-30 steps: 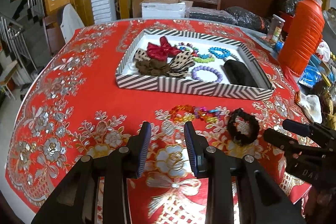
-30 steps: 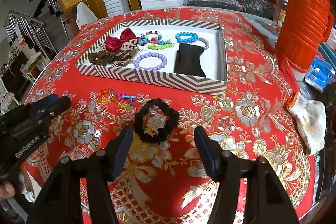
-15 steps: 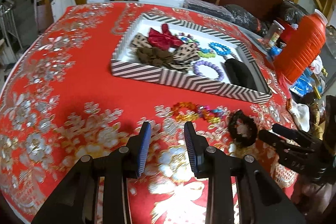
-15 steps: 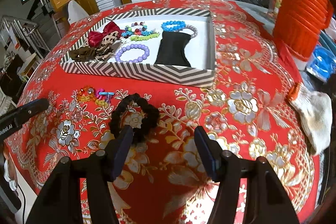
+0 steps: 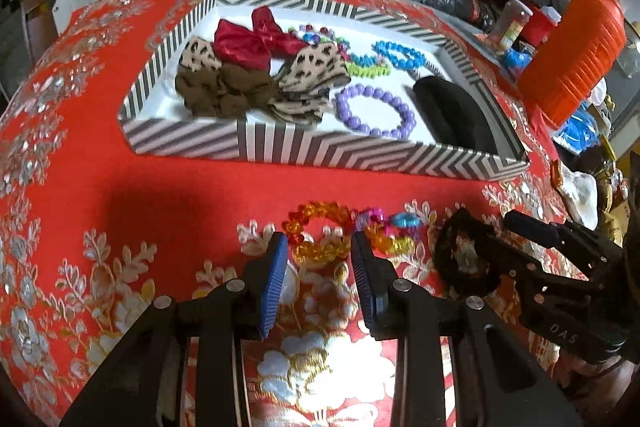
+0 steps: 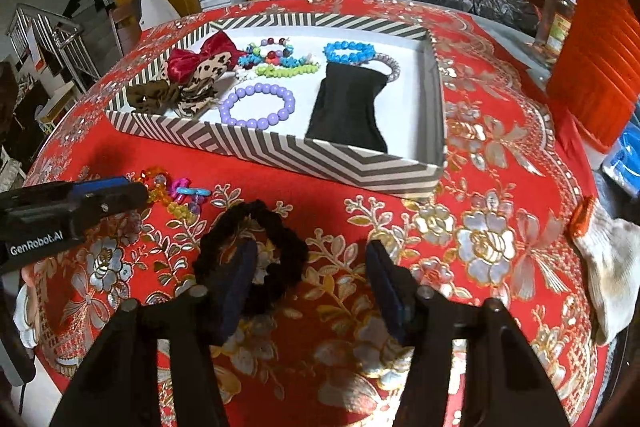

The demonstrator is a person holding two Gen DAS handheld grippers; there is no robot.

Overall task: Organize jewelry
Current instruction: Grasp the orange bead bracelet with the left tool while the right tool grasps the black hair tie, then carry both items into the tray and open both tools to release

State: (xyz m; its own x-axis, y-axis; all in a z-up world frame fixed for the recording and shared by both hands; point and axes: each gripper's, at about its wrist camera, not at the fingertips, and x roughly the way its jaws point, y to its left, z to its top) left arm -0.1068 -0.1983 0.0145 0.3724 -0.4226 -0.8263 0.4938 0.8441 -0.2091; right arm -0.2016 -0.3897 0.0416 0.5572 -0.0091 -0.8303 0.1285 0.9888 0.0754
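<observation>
The left gripper (image 5: pixel 320 259) is low over the red flowered tablecloth (image 5: pixel 120 195), its jaws a narrow way apart and holding nothing. The orange bead bracelet (image 5: pixel 316 231) lies on the cloth just at its fingertips, at 12 o'clock from them, with the small mixed-colour bracelet (image 5: pixel 386 227) touching it at its 3 o'clock side.

The right gripper (image 6: pixel 308 259) has its jaws about half apart; they have just been closing. The black scrunchie (image 6: pixel 256 251) lies flat on the cloth, and the left finger (image 6: pixel 236 275) is set inside its ring, so the right part of the ring is between the jaws. The pads do not press on it yet.

The striped tray (image 6: pixel 280 151) stands at 12 o'clock from both grippers, well apart from them. Inside it are a purple bead bracelet (image 6: pixel 256 105), a black cloth band (image 6: pixel 352 107), a blue bracelet (image 6: pixel 348 51), a red bow (image 6: pixel 200 59) and a brown scrunchie (image 6: pixel 152 95).

An orange jug (image 5: pixel 576 55) stands at 2 o'clock, beyond the tray.
</observation>
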